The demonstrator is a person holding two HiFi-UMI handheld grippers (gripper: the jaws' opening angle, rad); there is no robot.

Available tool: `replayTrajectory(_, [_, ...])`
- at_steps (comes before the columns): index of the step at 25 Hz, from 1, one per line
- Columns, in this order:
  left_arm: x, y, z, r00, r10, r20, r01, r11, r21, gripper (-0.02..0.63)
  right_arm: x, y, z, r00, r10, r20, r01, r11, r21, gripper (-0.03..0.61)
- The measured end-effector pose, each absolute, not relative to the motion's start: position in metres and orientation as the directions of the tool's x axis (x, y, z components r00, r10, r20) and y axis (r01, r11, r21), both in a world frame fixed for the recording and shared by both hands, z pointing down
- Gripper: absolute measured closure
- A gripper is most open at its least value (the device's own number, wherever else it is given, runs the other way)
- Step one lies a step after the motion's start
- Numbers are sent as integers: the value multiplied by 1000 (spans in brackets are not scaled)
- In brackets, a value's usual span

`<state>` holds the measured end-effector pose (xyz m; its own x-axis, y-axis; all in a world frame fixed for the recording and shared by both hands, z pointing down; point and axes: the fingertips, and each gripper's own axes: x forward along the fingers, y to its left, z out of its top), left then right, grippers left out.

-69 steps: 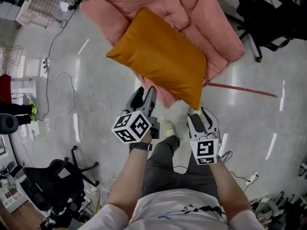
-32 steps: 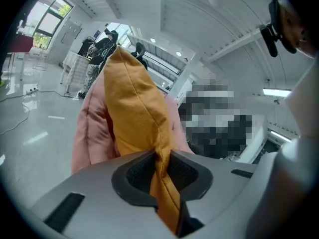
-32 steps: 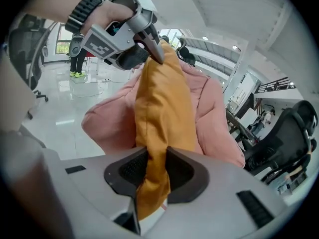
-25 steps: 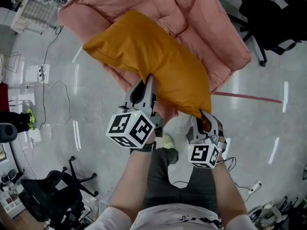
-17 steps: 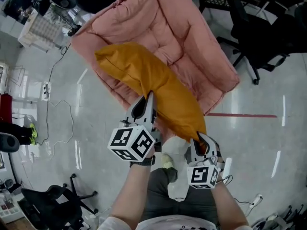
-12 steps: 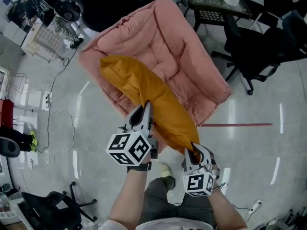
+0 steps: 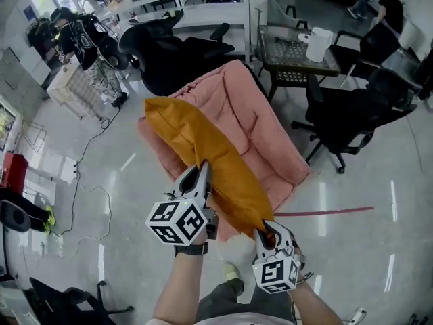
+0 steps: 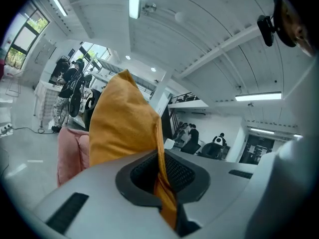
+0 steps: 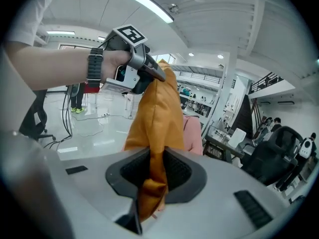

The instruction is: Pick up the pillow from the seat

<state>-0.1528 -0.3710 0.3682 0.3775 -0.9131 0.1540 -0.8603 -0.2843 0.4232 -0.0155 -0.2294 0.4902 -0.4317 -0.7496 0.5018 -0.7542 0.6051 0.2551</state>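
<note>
The orange pillow [image 7: 196, 151] hangs lifted above the pink cushioned seat [image 7: 267, 137], held by its near edge. My left gripper [image 7: 201, 172] is shut on the pillow's edge fabric, and its jaws have just closed a little tighter on it. In the left gripper view, the pillow [image 8: 119, 126] rises from the left gripper [image 8: 162, 176]. My right gripper [image 7: 265, 227] is shut on the pillow's near corner. The right gripper view shows the bunched pillow fabric [image 9: 157, 113] pinched in the right gripper [image 9: 153, 176], with the left gripper [image 9: 144, 71] higher up on the same edge.
Black office chairs stand to the right [image 7: 352, 107] and behind the seat [image 7: 169, 49]. A small table [image 7: 287, 53] with a white roll is at the back. A red line [image 7: 325, 212] and cables [image 7: 88, 195] lie on the glossy floor.
Both grippers have risen together with the pillow, pulling it up off the pink seat. The pillow now hangs long and narrow between them.
</note>
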Motion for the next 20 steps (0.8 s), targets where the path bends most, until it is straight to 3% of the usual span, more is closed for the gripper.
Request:
replayTrajectory(9, [-160,-358,259,392,-919,52,-848,-338,409,583,-24,-225,391,-427,-793,435,-754,577,313,503])
replayTrajectory(20, [-158,-344,188,400,-917,-1,-854,-372,363,583,-22,-218,325,-425,-822,379,-757,552,349,502])
